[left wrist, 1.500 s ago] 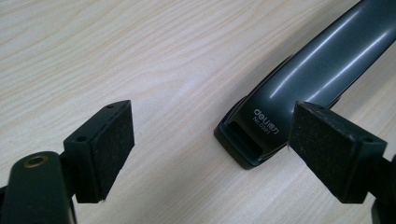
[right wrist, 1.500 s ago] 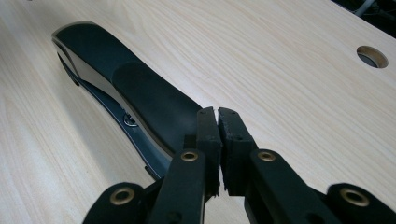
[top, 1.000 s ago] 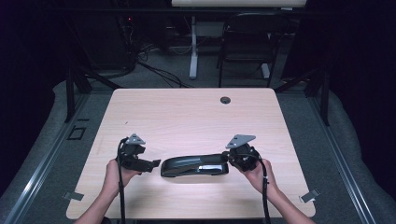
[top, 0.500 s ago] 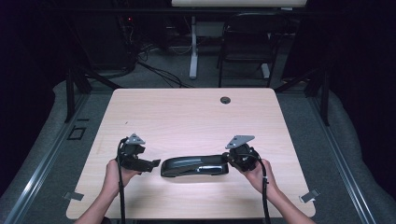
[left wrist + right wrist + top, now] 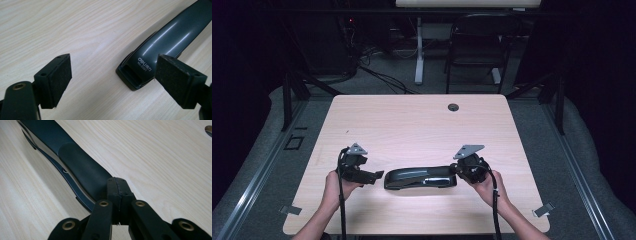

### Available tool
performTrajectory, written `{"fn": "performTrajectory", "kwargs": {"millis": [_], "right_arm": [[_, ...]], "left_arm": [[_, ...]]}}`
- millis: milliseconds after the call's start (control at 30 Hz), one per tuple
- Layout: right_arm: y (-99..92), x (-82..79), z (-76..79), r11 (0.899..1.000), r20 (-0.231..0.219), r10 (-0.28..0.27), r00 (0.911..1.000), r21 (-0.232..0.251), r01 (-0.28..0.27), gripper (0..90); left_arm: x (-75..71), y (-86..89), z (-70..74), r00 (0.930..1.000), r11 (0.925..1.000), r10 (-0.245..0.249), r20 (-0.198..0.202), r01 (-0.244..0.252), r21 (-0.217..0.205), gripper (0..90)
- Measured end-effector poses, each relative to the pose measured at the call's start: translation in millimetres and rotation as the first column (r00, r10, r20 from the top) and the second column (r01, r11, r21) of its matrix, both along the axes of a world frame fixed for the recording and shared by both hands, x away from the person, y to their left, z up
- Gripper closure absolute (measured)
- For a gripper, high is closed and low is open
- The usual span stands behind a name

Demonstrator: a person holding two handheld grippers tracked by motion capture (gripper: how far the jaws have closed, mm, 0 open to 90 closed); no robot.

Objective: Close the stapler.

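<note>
On the surface [image 5: 412, 120], near its front edge, lies a long dark stapler [image 5: 419, 177], likely heavy, rigid and glossy-slick; its narrow ends seem best to grasp. The left tongs [image 5: 110, 80] stand spread beside one end; the right tongs [image 5: 117, 188] are pressed together at the other.

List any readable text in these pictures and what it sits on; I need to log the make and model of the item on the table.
"deli": white brand lettering on the dark top of the stapler, near its end, seen in the left gripper view.
"No.0391": smaller white line right under the brand on the same stapler; the digits are tiny, so this reading is not certain.
The high view and the right gripper view give no other readable text.
</note>
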State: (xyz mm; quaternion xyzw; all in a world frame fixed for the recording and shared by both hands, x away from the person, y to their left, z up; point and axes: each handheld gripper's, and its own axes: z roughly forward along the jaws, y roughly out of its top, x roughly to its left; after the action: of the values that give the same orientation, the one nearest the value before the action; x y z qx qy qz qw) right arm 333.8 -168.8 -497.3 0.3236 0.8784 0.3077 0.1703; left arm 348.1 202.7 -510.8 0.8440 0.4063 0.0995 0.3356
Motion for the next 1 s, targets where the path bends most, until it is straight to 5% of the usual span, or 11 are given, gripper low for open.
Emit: {"fn": "performTrajectory", "kwargs": {"millis": [167, 467, 767, 1000], "right_arm": [[-1.7, -2.7, 16.4, 0.998, 0.038, 0.008, 0.9993, 0.065, -0.011, 90.0], [0.6, -2.8, 21.4, 0.998, 0.047, 0.023, 0.9986, 0.051, -0.026, 84.7], [-7.3, -5.2, 32.5, 0.997, 0.028, -0.010, 0.9995, 0.080, 0.008, 53.0], [-23.9, -13.4, 47.0, 0.994, 0.072, -0.004, 0.9974, 0.111, -0.004, 30.3]], "left_arm": [[-0.1, 0.5, 0.3, 1.0000, 1.0000, 0.006, 0.006, -0.006, 0.001, 14.7], [-1.0, -0.3, 1.5, 0.9998, 1.0000, 0.005, 0.020, -0.005, 0.003, 14.7], [-2.7, 0.7, 2.8, 0.9996, 1.0000, 0.008, 0.029, -0.008, 0.005, 14.4], [-2.3, 1.7, 2.6, 0.9995, 0.9997, 0.018, 0.028, -0.018, 0.013, 12.1]]}}
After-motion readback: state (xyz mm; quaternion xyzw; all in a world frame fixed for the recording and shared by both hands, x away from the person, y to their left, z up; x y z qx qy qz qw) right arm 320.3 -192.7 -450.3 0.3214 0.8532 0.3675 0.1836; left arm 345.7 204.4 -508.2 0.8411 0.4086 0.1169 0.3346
